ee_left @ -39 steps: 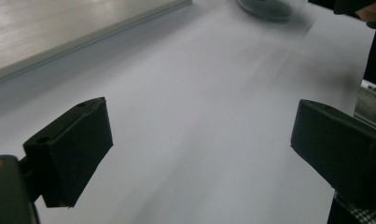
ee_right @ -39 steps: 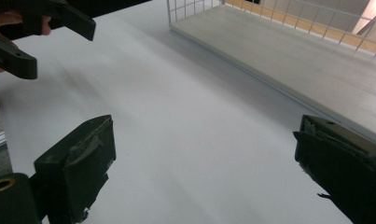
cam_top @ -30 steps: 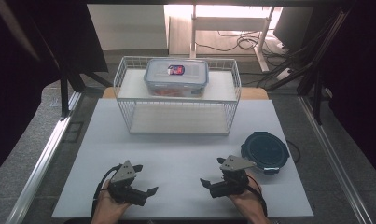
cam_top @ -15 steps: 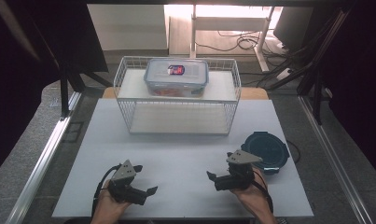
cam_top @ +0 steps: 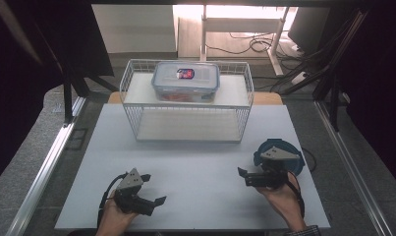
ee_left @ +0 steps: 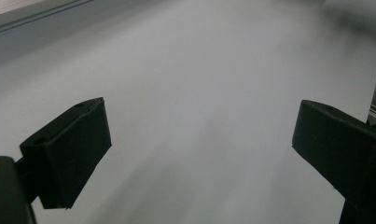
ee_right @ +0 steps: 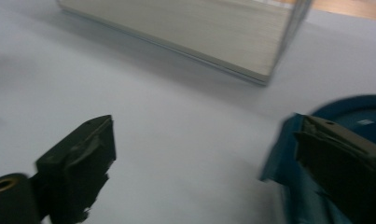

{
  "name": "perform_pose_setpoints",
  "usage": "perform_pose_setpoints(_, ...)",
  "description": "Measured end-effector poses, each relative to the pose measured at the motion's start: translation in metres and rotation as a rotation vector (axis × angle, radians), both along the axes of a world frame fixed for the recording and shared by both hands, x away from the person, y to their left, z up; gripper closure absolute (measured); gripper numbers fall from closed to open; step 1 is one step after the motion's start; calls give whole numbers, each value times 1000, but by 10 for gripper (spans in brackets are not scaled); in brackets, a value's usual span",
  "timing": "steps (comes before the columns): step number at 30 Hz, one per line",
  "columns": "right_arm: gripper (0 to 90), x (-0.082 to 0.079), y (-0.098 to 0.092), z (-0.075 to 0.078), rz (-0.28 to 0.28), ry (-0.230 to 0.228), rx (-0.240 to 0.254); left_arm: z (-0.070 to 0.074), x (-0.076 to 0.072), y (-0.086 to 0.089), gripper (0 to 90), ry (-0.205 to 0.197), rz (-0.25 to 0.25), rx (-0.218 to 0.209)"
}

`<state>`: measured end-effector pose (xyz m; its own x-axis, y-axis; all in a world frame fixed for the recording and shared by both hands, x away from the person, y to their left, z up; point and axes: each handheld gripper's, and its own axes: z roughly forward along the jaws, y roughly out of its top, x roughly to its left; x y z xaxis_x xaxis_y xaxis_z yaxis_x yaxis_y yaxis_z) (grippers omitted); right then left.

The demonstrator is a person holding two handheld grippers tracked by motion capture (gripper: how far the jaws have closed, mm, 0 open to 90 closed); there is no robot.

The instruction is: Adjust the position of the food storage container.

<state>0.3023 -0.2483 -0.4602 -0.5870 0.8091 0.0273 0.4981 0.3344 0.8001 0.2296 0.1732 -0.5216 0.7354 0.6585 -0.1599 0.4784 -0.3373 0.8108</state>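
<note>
Right tongs (cam_top: 243, 176) wide open, empty — beside blue lid (cam_top: 279, 147), left tongs (cam_top: 157, 201) open

Bare white tabletop (cam_top: 200, 167) lies open ahead of both grippers' fingers; the white wire basket (cam_top: 185, 110) blocks beyond, a round blue lid (cam_top: 296, 162) beside the right fingers (ee_right: 337, 154).

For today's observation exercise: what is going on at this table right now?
A person holds a gripper in each hand over a white table. The right gripper, jaws open and holding nothing, is beside a round blue lid. The left gripper is open over bare table. A lidded clear container sits on top of a white wire rack at the back.
</note>
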Motion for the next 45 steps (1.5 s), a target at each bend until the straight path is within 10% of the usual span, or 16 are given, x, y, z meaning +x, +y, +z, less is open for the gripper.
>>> perform_pose_setpoints(20,888,33,-107,5,-236,17,33,-5,4,-2,50,34,-15,-8)
perform_pose_setpoints(32,891,48,-151,2,-408,29,0,-7,6,-1,55,54,-15,-19)
perform_pose_setpoints(45,895,57,-147,-10,-433,54,-50,-9,8,-5,59,70,-28,-16)
